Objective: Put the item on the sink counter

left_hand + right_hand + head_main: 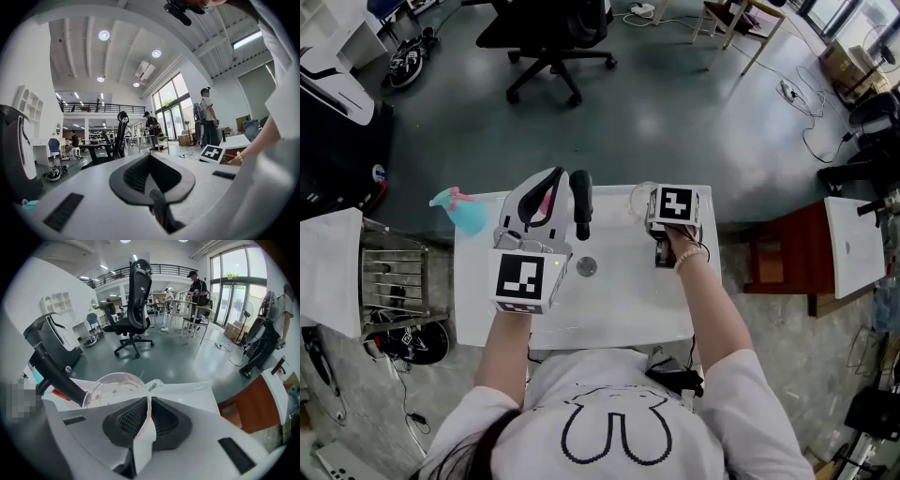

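Standing at a white sink counter (pixel 487 300), a person holds one tool in each hand, arms reaching over the basin.

Right tool (pixel 149 414): jaws closed down on the thin wall of a clear glass (pixel 114 389). The wall runs edge-on between the two dark ribbed pads. Most of the glass sits to the left of the jaw line, round outline facing back toward the tool, with pinkish marks on it. From the head view the glass is at the far right part of the counter, just beyond the tool's marker cube and to the right of the black faucet (pixel 581 202). I cannot tell if it is touching the counter or held just above it.

Left tool (pixel 149 159): jaws brought together, nothing between the pads. It sits over the left half of the counter, beside the faucet and well apart from the glass.

Other notes:
- Round drain (pixel 586 267) in the basin, between the two arms.
- Teal spray bottle (pixel 461 211) at the counter's far left corner.
- Black office chair (pixel 548 37) on the grey floor beyond.
- People standing near the big windows in the background.
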A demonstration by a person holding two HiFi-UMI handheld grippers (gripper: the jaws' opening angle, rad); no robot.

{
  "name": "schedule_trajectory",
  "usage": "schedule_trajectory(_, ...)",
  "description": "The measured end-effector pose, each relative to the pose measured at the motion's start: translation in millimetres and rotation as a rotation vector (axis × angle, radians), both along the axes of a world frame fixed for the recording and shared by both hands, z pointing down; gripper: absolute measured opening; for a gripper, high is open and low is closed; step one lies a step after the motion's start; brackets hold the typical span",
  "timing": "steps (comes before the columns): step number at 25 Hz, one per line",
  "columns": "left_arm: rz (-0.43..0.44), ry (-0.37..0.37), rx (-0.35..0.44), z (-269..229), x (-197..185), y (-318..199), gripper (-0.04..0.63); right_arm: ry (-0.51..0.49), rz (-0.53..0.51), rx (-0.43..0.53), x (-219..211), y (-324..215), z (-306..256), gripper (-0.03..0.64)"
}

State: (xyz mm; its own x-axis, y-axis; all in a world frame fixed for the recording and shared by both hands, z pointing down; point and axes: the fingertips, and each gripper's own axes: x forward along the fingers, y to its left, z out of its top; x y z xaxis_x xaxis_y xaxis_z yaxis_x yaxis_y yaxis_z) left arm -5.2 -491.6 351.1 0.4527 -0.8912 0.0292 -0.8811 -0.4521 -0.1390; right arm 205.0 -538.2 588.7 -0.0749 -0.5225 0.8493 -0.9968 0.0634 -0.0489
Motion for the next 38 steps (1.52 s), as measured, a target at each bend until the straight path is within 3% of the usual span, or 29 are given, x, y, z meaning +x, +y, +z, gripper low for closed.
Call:
schedule_trajectory(9,-0.006,-0.011,0.002,-3,2,4,0.009,-0.021,-0.014,0.057,-2,-5,-6,0.053)
schedule_trajectory(12,-0.002,-0.012,0.009,-5,4,7,0.009,-0.058,-0.015,0.094,-3,-5,-10,0.156)
schedule_trajectory(20,0.009,-0.01,0.018,-10,15,17,0.009,-0.149,-0.041,0.255,-3,-3,-43,0.256)
schedule_trajectory(34,0.041,-0.005,0.054,-31,32,51,0.009,-0.218,-0.136,0.456,1,51,-114,0.25)
schedule_trajectory(38,0.047,0.0,0.068,-36,37,61,0.009,-0.233,-0.139,0.519,5,72,-135,0.213)
